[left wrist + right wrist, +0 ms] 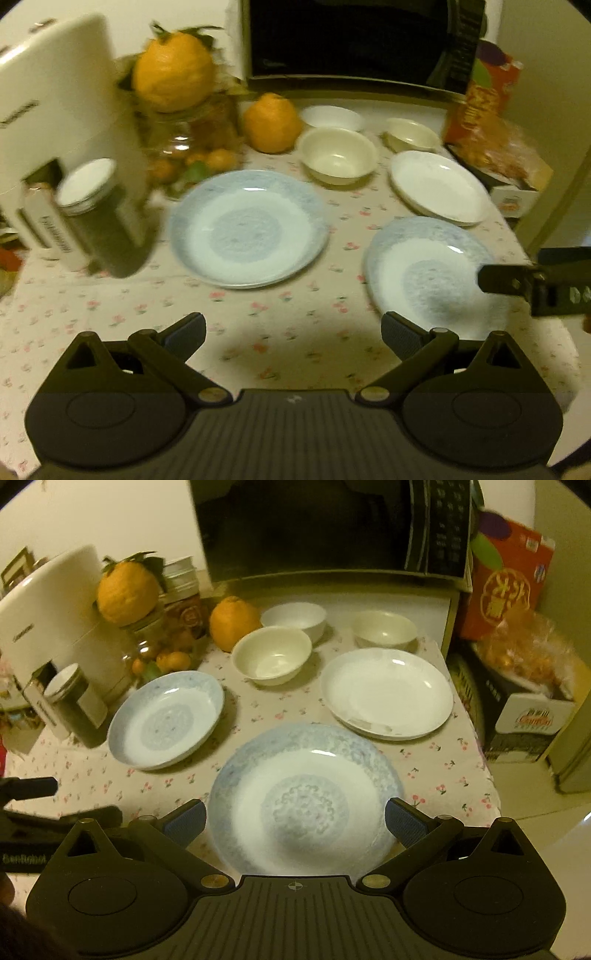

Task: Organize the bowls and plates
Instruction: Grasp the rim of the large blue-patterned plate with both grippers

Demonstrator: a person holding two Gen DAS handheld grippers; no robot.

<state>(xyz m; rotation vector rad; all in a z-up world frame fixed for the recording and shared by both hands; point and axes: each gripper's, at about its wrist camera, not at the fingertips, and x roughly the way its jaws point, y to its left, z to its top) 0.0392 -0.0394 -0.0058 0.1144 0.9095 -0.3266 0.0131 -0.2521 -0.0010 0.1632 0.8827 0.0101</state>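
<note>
Three plates and three bowls sit on a flowered tablecloth. My left gripper hovers open over bare cloth, short of a blue patterned plate. My right gripper is open, its fingers either side of a second blue patterned plate that lies flat; I cannot tell whether they touch it. One of its fingers reaches over that plate in the left wrist view. Behind stand a white plate, a cream bowl, a white bowl and another cream bowl.
A microwave closes off the back. Oranges, glass jars, a lidded tin and a white appliance crowd the left. A red box and bagged snacks sit right, past the table edge.
</note>
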